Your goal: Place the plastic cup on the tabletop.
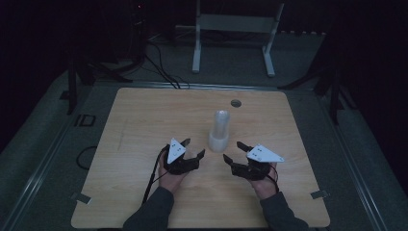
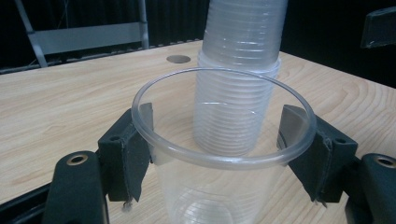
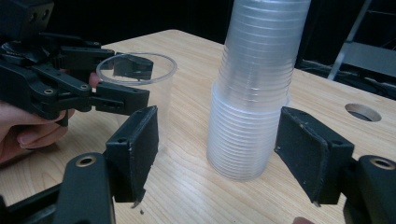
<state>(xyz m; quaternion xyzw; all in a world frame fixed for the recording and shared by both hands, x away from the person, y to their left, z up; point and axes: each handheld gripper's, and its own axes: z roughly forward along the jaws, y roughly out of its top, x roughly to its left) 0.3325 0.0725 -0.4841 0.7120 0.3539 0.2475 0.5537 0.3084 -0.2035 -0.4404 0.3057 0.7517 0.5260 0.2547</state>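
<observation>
A tall stack of clear plastic cups [image 1: 220, 130] stands upside down near the middle of the wooden table [image 1: 144, 125]. My left gripper [image 1: 192, 148] sits just left of it, shut on a single clear cup [image 2: 219, 154] that stands upright, rim up, with a pad [image 2: 135, 154] pressed on each side. The right gripper view shows that cup [image 3: 156, 88] held in the left gripper [image 3: 137, 83]. My right gripper [image 1: 233, 150] is open just right of the stack. Its pads [image 3: 140, 144] flank the stack's base [image 3: 247, 135] without touching it.
A round hole [image 1: 235, 103] is cut in the table behind the stack. A white metal frame [image 1: 235, 24] stands on the floor beyond the far edge, with cables [image 1: 159, 67] to its left. Bare wood lies to both sides of my hands.
</observation>
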